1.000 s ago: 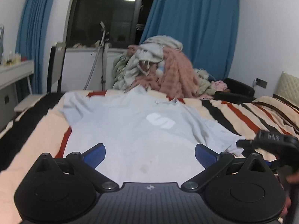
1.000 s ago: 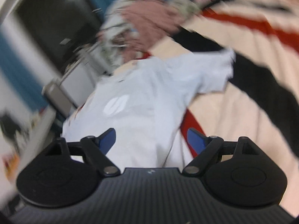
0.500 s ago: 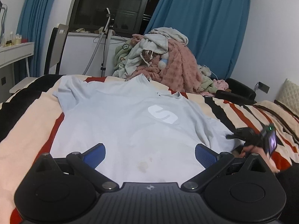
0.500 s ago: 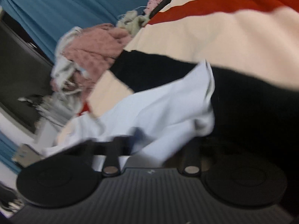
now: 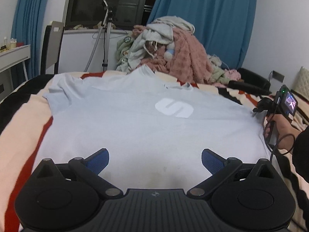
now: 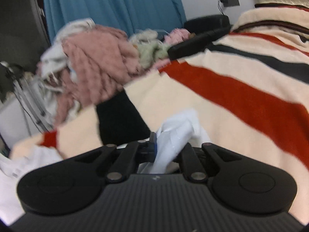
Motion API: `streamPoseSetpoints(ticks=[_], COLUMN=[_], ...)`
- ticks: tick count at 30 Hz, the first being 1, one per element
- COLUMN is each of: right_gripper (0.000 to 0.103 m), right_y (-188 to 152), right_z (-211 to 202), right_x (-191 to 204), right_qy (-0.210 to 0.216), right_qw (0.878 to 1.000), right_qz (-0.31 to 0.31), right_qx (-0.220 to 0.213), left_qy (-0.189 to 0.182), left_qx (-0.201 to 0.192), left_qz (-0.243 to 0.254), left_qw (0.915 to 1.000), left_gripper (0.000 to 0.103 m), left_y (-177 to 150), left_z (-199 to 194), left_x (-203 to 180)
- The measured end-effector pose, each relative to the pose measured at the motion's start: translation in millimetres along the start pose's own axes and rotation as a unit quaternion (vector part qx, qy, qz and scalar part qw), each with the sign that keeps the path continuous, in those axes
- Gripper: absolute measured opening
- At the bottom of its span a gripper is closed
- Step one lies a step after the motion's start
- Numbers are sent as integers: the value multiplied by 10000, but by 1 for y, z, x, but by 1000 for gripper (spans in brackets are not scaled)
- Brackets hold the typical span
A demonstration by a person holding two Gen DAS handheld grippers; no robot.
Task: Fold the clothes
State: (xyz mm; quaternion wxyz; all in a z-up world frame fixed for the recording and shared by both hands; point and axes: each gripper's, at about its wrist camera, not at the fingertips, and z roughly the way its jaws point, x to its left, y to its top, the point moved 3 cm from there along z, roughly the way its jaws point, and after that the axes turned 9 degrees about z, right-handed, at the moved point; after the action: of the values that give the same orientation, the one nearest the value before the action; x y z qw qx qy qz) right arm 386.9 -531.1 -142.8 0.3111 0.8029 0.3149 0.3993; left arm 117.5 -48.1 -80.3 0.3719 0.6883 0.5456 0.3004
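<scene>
Striped bed [image 6: 241,96]: shirt sleeve [image 6: 173,133] clamped in right claw [image 6: 168,145].

- I see the right gripper [image 6: 166,145], wide open over the T-shirt [image 5: 135,119] a second ago, now clamped on its sleeve [image 6: 177,133].
- It now sits farther out toward the striped blanket [image 6: 241,96], at the shirt's side edge.
- The left gripper [image 5: 155,158] is now lower and closer over the shirt's hem.

A pale T-shirt [image 5: 146,123] lies flat on the striped blanket [image 5: 25,119]; the left gripper [image 5: 155,159] hovers wide open above its hem.
</scene>
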Motion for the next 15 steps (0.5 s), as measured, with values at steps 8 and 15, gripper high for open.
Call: streamPoseSetpoints(ticks=[8,15], right_gripper=[85,85], right_y=[-23,-42], right_z=[-25,-159], right_x=[3,30], right_qy=[52,647], right_qw=[9979,9893], right_qz=[-547,-1302], right_qx=[330,137], left_qy=[-4,-67], left_qx=[186,3], left_qz=[10,193], left_qw=[9998,9998], left_gripper=[103,103], left_y=[-2,-2], left_z=[28,6], left_x=[0,-9])
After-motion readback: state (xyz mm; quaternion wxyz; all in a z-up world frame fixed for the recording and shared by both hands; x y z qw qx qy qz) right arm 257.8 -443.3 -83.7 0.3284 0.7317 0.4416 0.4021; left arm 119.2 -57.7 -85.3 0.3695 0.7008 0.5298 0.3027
